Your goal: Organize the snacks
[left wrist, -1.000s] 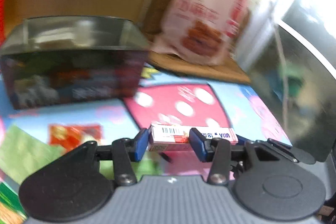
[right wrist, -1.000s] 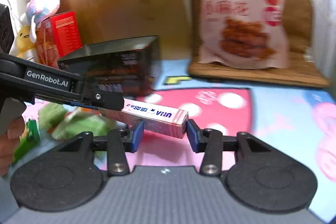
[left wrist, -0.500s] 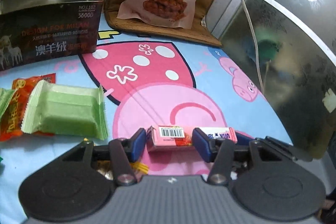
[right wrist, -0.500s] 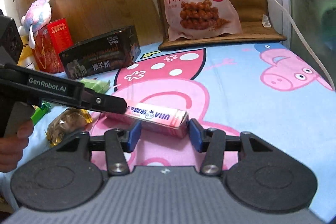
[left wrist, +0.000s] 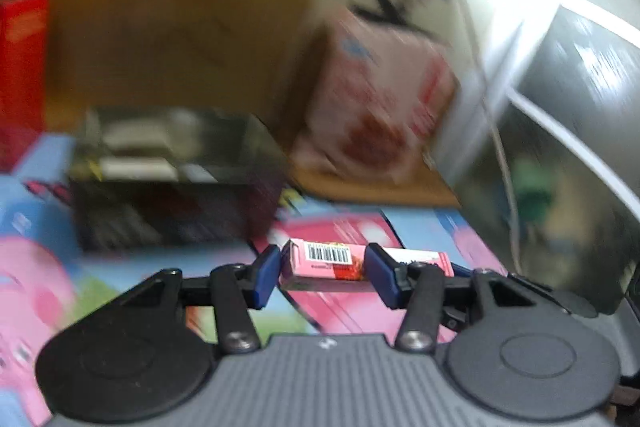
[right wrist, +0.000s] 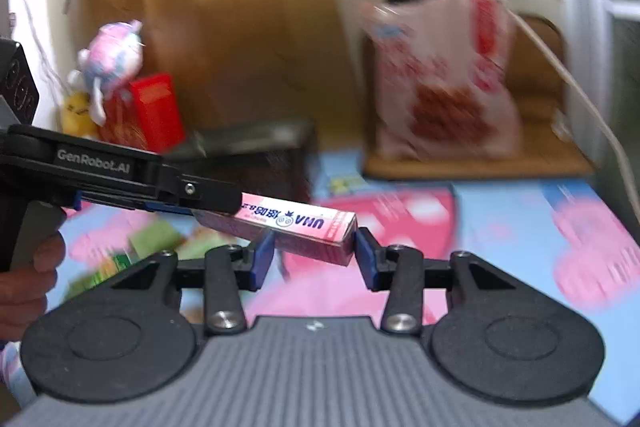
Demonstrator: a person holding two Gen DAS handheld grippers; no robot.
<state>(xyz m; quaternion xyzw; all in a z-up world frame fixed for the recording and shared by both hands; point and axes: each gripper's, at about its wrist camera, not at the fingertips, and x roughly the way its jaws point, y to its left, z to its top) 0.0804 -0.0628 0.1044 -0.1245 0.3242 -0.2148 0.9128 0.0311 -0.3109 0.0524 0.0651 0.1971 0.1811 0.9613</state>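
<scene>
A slim pink UHA candy box [left wrist: 325, 264] is held by both grippers at once. My left gripper [left wrist: 322, 273] is shut on its barcode end. In the right wrist view the box [right wrist: 296, 227] runs from the left gripper's jaws at the left into my right gripper [right wrist: 314, 257], which is shut on its other end. The box is held in the air above the Peppa Pig cloth [right wrist: 520, 227]. A dark open-topped box [left wrist: 168, 183] stands ahead and to the left; it also shows in the right wrist view [right wrist: 256, 155]. Both views are blurred.
A large pink snack bag [right wrist: 444, 79] leans on a brown cushion at the back. A red carton [right wrist: 156, 111] and plush toys [right wrist: 112, 55] stand at the back left. Green and orange snack packets [right wrist: 156, 243] lie on the cloth at the left. A glass door [left wrist: 560, 155] is on the right.
Both grippers have lifted and tilted up with the candy box, moving toward the dark open box. The view has swung from the cloth to the back wall.
</scene>
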